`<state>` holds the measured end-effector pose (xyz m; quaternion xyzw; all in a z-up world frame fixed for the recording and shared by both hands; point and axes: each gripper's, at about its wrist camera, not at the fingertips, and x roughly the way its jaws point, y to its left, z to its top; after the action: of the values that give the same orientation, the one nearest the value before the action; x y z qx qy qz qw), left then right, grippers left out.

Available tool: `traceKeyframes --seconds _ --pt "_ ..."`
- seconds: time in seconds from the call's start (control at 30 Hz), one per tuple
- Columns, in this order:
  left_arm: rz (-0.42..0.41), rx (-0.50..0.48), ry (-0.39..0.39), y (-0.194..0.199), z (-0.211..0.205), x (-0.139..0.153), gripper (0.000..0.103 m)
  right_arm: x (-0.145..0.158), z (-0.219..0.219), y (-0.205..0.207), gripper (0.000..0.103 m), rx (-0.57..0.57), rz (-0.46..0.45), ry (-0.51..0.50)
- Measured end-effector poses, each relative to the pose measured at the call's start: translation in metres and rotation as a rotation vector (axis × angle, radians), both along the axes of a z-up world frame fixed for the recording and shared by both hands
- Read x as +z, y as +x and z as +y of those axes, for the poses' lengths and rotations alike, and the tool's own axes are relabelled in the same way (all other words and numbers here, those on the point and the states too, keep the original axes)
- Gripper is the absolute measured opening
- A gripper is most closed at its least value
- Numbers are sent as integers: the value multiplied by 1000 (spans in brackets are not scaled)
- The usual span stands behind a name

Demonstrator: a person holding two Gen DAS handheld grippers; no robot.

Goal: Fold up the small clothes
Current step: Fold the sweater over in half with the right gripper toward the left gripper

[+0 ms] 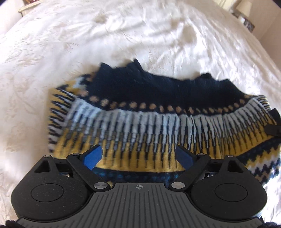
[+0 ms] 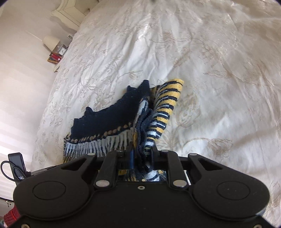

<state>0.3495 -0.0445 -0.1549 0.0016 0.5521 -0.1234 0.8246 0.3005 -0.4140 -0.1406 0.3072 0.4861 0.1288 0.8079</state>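
Observation:
A small knitted sweater (image 1: pixel 140 122), navy with yellow, pale blue and tan bands, lies folded on a white bedspread (image 1: pixel 123 35). My left gripper (image 1: pixel 138 157) hovers open just above its yellow band, blue pads (image 1: pixel 93 157) wide apart and nothing between them. In the right wrist view my right gripper (image 2: pixel 142 150) is shut on a bunched edge of the sweater (image 2: pixel 105 119). That edge is lifted off the bedspread (image 2: pixel 202 70), and a striped flap stands up beyond the fingers. A black fingertip of the right gripper shows at the sweater's right edge in the left wrist view.
The bed's left side drops to a nightstand (image 2: pixel 56 57) with a lamp (image 2: pixel 51 42), a clock and red items. A headboard (image 2: pixel 70 14) stands at the far end. A black device with a cable (image 2: pixel 16 164) sits at the lower left.

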Motion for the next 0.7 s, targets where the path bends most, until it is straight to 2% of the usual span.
traceKeyframes --seconds 0.2,0.37,0.5,0.7 --pt "-52 64 -44 -21 60 30 91 38 50 12 26 78 -55 -2" --pt "-54 137 -61 -31 102 37 91 53 106 22 26 148 -85 22" --pt "-20 206 -79 -42 137 35 91 51 156 28 26 203 -84 36" --pt "15 254 -82 -64 169 29 91 27 228 39 26 275 -37 14"
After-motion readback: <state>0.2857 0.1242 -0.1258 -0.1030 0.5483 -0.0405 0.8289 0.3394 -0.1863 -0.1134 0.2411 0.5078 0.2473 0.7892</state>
